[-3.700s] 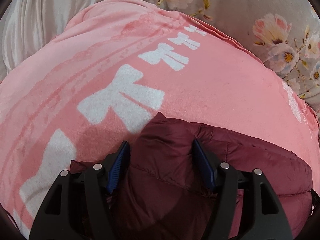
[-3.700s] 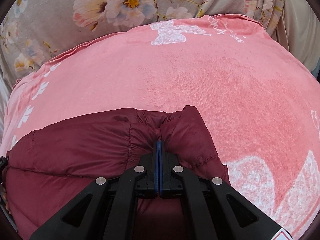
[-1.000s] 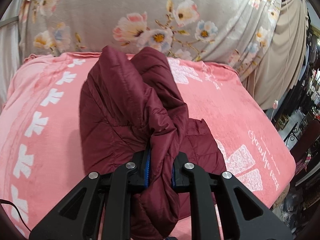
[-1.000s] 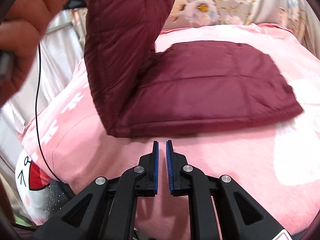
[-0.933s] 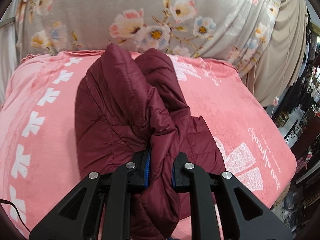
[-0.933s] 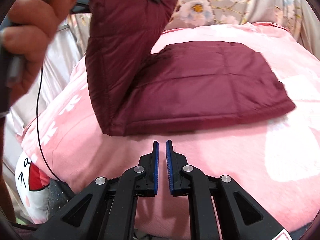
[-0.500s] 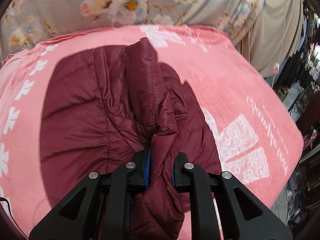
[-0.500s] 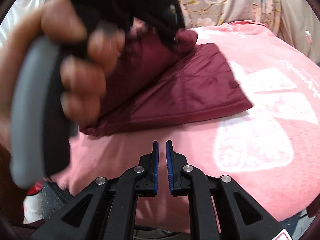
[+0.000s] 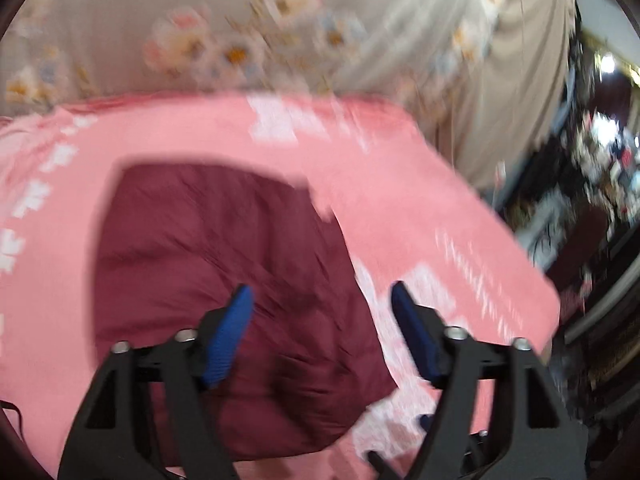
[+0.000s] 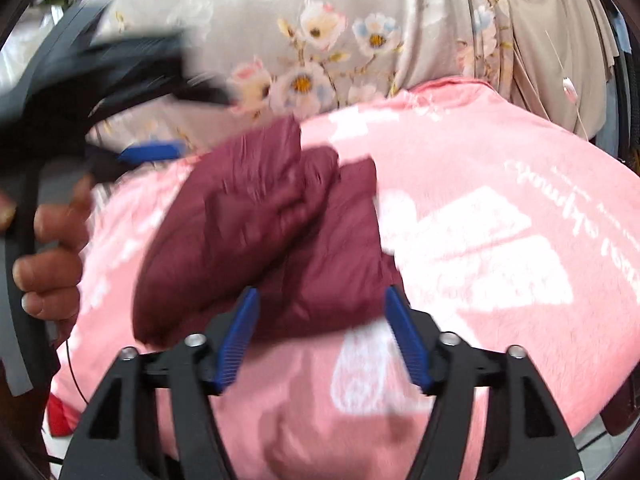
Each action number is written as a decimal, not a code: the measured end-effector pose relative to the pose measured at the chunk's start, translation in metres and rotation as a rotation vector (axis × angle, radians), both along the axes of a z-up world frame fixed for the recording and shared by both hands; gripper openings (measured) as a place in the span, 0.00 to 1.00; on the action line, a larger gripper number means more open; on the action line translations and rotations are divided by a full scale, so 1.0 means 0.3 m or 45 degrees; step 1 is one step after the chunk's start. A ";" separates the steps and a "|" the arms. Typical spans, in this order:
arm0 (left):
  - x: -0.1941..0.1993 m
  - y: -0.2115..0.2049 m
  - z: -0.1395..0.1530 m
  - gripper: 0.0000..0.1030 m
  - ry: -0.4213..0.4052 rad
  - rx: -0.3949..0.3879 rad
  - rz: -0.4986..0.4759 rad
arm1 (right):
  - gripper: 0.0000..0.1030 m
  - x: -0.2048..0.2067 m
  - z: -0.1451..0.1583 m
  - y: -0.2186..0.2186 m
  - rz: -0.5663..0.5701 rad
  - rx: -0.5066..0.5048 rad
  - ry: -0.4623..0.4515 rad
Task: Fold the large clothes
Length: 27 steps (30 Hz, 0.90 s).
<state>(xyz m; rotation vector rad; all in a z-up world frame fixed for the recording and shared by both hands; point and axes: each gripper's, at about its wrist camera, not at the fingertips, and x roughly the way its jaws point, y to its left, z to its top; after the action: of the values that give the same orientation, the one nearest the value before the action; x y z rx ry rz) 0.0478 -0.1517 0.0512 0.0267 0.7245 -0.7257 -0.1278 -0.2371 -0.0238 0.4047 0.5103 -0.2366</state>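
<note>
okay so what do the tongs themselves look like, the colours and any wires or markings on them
Both tongs, left and right, have black angular frames with triangular cut-outs, silver screw heads and ribbed blue pads. A thin dark cable hangs below the bare left hand. No markings are readable.

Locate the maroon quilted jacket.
The maroon quilted jacket lies folded on the pink plush blanket, ahead of both open grippers, before the grey floral curtain.

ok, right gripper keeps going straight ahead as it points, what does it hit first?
Likely the folded maroon puffer jacket on the pink blanket. The right gripper is open, aimed at its near edge; depth is unclear through blur.
</note>
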 end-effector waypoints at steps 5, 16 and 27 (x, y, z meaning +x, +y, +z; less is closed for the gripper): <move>0.111 0.222 0.037 0.74 -0.041 0.034 0.335 | 0.73 0.102 0.049 -0.058 0.050 0.110 -0.054; 0.307 0.108 -0.013 0.73 0.047 0.123 0.253 | 0.37 0.279 -0.007 -0.033 0.133 0.279 -0.002; 0.426 -0.254 -0.043 0.62 0.112 0.271 -0.017 | 0.14 0.239 0.002 -0.143 0.079 0.209 -0.016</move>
<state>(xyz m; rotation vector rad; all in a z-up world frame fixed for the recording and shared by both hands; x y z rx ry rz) 0.1754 -0.2278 0.0382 0.1951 0.8841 -0.6628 -0.0560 -0.2801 -0.0230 0.5493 0.5306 -0.1327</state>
